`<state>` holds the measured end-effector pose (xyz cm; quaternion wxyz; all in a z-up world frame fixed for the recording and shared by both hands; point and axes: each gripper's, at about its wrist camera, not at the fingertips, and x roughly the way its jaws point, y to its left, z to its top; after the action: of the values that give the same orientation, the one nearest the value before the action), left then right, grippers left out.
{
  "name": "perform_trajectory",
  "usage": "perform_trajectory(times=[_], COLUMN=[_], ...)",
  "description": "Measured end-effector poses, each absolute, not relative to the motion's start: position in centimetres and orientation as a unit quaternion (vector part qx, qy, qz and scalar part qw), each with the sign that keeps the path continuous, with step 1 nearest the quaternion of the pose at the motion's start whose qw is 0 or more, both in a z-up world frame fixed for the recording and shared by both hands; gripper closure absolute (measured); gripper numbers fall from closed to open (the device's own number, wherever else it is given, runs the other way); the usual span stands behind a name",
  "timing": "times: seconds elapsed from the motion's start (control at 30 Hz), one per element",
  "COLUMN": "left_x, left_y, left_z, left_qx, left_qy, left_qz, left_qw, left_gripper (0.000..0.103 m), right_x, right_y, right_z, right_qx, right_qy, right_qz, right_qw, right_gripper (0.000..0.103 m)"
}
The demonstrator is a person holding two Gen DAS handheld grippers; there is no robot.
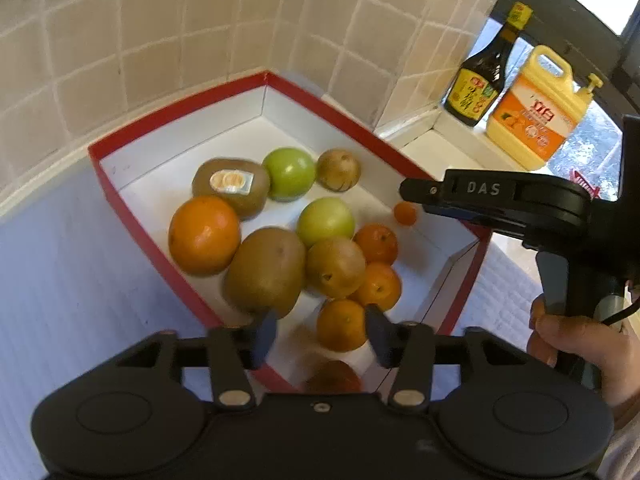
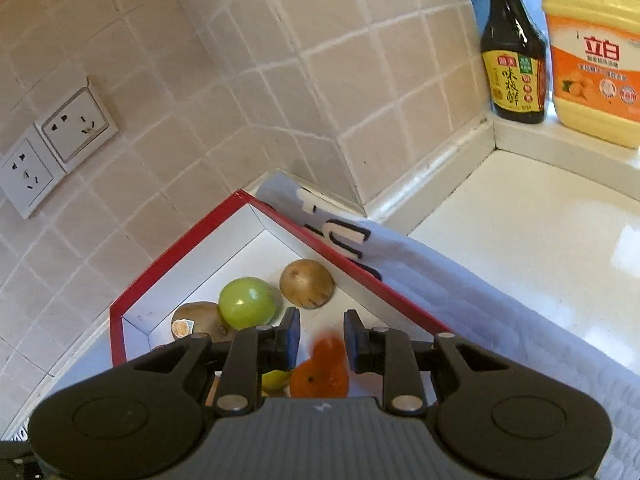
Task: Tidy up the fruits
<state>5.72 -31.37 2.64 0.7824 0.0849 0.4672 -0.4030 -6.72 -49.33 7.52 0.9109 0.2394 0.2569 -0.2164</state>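
Note:
A red-rimmed white box (image 1: 160, 256) holds several fruits: a big orange (image 1: 204, 234), kiwis (image 1: 264, 272), two green apples (image 1: 290, 174), brown round fruits (image 1: 338, 170) and small tangerines (image 1: 376, 242). My left gripper (image 1: 320, 338) is open and empty above the box's near end, over a tangerine (image 1: 340, 330). My right gripper (image 2: 322, 340) is open above the box's right side; a small blurred tangerine (image 2: 328, 346) sits between and below its fingers, free of them, also seen in the left wrist view (image 1: 405, 213). The box shows in the right wrist view (image 2: 180, 248) too.
A tiled wall corner stands behind the box. A dark sauce bottle (image 2: 514, 52) and a yellow detergent jug (image 2: 592, 60) stand on the ledge at the right. Two wall sockets (image 2: 56, 148) are on the left. A pale cloth (image 2: 460, 280) lies beside the box on the white counter (image 2: 540, 232).

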Motion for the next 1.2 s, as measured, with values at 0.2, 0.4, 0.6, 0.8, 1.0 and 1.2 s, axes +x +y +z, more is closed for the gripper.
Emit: perform_trajectory(times=[0.2,0.4,0.6,0.8,1.0,1.2], left_x=[6.3,7.4,7.9,7.4,6.0,4.8], left_y=[-30.7,-30.4,-29.0,-26.0,-24.5,-24.1], left_z=[3.5,4.8,5.8,5.4,4.2,3.2], left_qx=[0.086,0.110,0.146,0.128,0.124,0.143], left_qy=[0.451,0.443,0.442,0.465,0.478,0.474], left_qz=[-0.398,-0.349,-0.291,-0.259,-0.236,-0.222], left_qw=[0.794,0.818,0.836,0.837,0.837,0.840], left_gripper=[0.024,0.023,0.022,0.022,0.022,0.022], right_x=[-7.3,-7.3,-7.0,-8.2,-10.2,-11.1], right_y=[-49.9,-49.7,-47.5,-43.6,-40.0,-37.5], right_z=[7.3,8.6,10.9,11.5,9.7,7.5], right_qx=[0.269,0.272,0.239,0.194,0.175,0.146], right_qy=[0.242,0.236,0.273,0.327,0.365,0.400], right_qz=[-0.226,-0.231,-0.220,-0.198,-0.176,-0.185], right_qw=[0.904,0.904,0.906,0.903,0.897,0.886], right_gripper=[0.054,0.027,0.010,0.008,0.007,0.007])
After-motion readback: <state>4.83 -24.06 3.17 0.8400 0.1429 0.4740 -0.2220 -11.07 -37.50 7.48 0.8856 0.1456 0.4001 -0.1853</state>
